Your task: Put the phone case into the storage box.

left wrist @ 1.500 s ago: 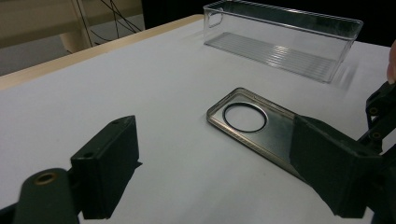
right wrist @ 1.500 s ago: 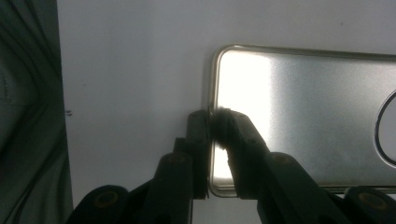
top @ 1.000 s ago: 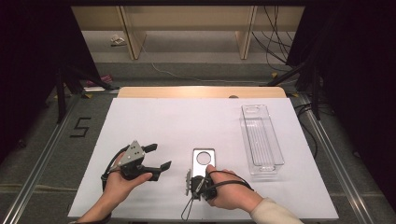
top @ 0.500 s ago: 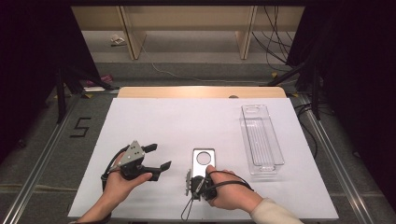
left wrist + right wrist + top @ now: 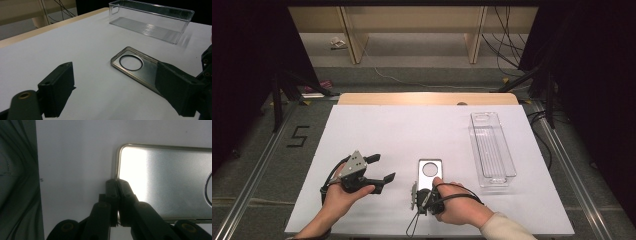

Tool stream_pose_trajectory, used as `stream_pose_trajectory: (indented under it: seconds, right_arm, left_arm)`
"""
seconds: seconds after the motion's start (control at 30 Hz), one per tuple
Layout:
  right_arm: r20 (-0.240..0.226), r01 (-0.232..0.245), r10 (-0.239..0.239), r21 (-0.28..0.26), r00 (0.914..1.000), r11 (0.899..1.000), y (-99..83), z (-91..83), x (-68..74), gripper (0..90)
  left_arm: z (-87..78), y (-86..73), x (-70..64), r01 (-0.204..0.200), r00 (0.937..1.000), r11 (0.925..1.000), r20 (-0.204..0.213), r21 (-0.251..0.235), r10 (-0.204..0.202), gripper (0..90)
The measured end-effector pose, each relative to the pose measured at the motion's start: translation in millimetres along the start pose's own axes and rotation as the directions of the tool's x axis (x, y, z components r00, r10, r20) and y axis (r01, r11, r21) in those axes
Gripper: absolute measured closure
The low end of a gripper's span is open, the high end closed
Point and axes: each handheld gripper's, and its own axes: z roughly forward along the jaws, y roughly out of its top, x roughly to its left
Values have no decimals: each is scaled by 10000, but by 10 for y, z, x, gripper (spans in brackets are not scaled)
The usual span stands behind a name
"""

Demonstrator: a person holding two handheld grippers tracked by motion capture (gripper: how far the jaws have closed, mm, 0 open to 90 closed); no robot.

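A flat silver metal lid (image 5: pixel 429 179) with a round window lies on the white table (image 5: pixel 412 130), near the front middle. My right gripper (image 5: pixel 418 189) is at the lid's near edge. In the right gripper view its jaws are pressed together on the lid's (image 5: pixel 162 175) raised rim at a corner, so the right gripper (image 5: pixel 116 182) is shut on it. The left gripper (image 5: pixel 381 169) is held just left of the lid, jaws wide apart and holding nothing. In the left gripper view the lid (image 5: pixel 145 72) lies ahead, partly behind the right jaw of the left gripper (image 5: pixel 113 82).
A long clear plastic bin (image 5: pixel 492 150) stands on the table's right side, seen far off in the left gripper view as the clear bin (image 5: pixel 150 25). A wooden strip (image 5: pixel 427 98) borders the far table edge. Dark cables trail on the floor beyond.
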Motion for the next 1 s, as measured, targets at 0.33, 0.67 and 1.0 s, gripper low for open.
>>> stream_pose_trajectory:
  seconds: [0.33,0.67,1.0]
  right_arm:
    - [7,71,-71,45,10000,10000,-5,-5,-2,888]
    - [147,-23,24,-76,9999,10000,-17,-41,3,889]
    - [435,19,5,-531,9991,9986,-38,-100,-14,890]
  left_arm:
    - [-2,0,0,28,10000,10000,-7,-10,-28,160]
    - [-6,1,3,14,10000,10000,-17,-11,-14,161]
    - [-11,3,6,23,10000,10000,-52,-33,-23,161]
